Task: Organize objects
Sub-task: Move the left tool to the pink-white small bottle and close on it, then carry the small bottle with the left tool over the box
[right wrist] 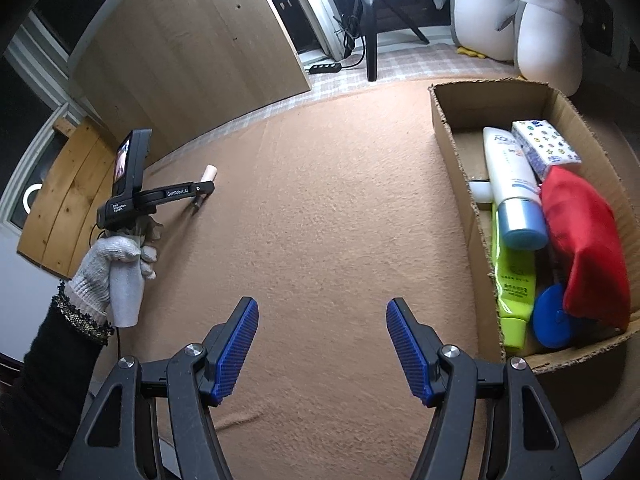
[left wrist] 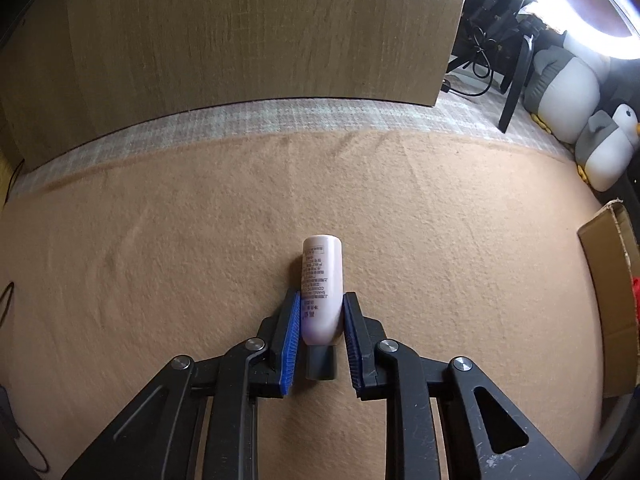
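Gripping the bottle (left wrist: 321, 280) now, the left gripper (left wrist: 321, 312) has its blue pads (left wrist: 291, 332) pressed on both sides of the pale pink body, the grey cap toward the camera, the bottle lying on the tan blanket (left wrist: 160, 260). From the right wrist view it sits far over by the blanket's left edge, near the wooden board (right wrist: 188, 52), with a gloved hand (right wrist: 108, 268) on the white handle. Across to the middle: the right gripper (right wrist: 322, 344) hangs over bare blanket, jaws apart, nothing between them. On to the right edge, and there's the cardboard box (right wrist: 444, 128), already loaded: a white tube (right wrist: 510, 176) with a blue cap, a patterned pack (right wrist: 546, 146) beside it, a green tube (right wrist: 514, 284) under the white one, a blue disc (right wrist: 552, 320) and a red pouch (right wrist: 584, 240) along the right wall. Two plush penguins (right wrist: 548, 28) stand beyond the box's far corner.
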Demonstrator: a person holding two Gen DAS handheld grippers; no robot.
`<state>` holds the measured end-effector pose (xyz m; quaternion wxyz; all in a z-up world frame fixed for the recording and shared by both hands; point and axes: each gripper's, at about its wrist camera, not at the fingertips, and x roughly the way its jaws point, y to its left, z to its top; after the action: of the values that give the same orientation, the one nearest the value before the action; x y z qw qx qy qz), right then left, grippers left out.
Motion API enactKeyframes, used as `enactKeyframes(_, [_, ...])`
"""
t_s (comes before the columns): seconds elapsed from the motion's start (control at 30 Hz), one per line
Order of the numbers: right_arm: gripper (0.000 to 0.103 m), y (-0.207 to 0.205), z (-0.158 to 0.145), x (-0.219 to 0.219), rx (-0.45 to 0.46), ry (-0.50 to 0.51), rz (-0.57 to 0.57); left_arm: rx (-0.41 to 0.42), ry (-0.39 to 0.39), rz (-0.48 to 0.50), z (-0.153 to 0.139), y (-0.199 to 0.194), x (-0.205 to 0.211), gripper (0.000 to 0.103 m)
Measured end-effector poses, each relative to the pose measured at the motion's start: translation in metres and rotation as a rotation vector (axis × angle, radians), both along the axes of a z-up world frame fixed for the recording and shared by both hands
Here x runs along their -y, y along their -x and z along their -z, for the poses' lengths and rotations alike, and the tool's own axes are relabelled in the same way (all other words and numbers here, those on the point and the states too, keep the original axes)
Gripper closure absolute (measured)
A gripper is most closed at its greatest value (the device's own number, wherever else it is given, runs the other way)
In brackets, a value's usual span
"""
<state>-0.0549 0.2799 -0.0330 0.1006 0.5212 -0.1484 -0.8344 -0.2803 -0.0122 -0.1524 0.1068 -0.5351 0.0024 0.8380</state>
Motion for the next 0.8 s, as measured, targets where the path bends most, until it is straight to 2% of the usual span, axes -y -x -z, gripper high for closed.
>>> enactKeyframes(0.17, [0.04,-0.006,-0.003,-0.009,-0.021,-0.022,0.025,0.007,-0.03,0.022,-0.007,-0.011,-0.017,0.081])
enactKeyframes(0.37, [0.04,-0.015,-0.003,-0.028,-0.038,-0.056,0.065,-0.038,-0.067,0.101,-0.037,-0.033,-0.063,0.081])
enactKeyframes(0.53, [0.04,-0.025,-0.004,-0.047,-0.048,-0.077,0.097,-0.056,-0.113,0.192,-0.058,-0.052,-0.119,0.081])
enactKeyframes(0.8, [0.04,-0.044,-0.004,-0.073,-0.056,-0.072,0.132,-0.054,-0.181,0.328,-0.077,-0.073,-0.224,0.081])
